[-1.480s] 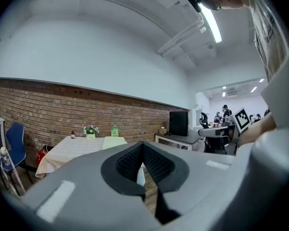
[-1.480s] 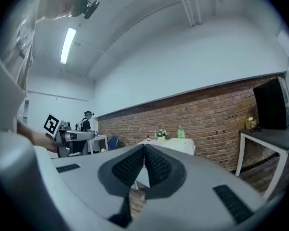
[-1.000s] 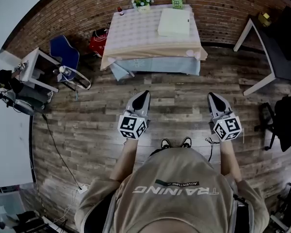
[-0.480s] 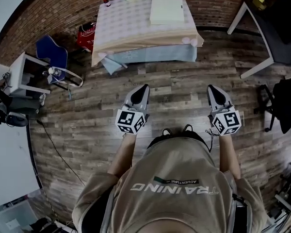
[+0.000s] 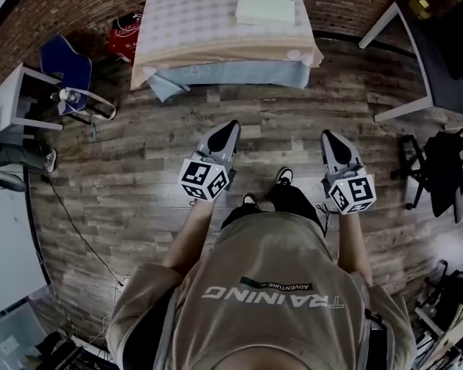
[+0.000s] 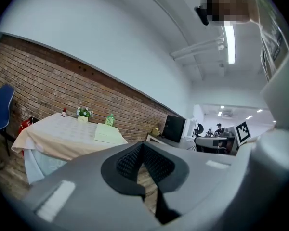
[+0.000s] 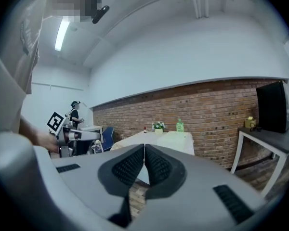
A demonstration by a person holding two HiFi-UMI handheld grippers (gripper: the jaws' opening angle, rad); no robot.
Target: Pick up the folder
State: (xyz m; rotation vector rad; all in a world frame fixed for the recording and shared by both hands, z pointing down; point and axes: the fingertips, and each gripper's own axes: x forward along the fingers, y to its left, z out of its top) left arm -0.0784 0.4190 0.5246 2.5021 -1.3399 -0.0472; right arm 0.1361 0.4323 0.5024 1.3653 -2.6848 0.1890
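Observation:
The folder [image 5: 265, 0] is a pale flat rectangle lying on the cloth-covered table [image 5: 185, 21] at the top of the head view. It also shows far ahead in the left gripper view, folder [image 6: 107, 133], and in the right gripper view, folder [image 7: 176, 138]. My left gripper [image 5: 231, 126] and right gripper [image 5: 325, 135] hang over the wooden floor in front of the person, well short of the table. Both point toward the table. The left gripper [image 6: 142, 147] and the right gripper [image 7: 144, 147] are shut, pads together, with nothing between them.
A green bottle [image 6: 109, 120] and a flower pot [image 6: 83, 113] stand at the table's far edge. A blue chair [image 5: 64, 62] and red bag [image 5: 123, 33] are left of the table. A white desk [image 5: 417, 68] and black office chair [image 5: 440, 168] stand at the right. A cable [image 5: 69, 214] runs along the floor.
The person has stepped toward the table, which has slid up to the top of the head view. Both grippers stay shut and have shifted slightly with the walk.

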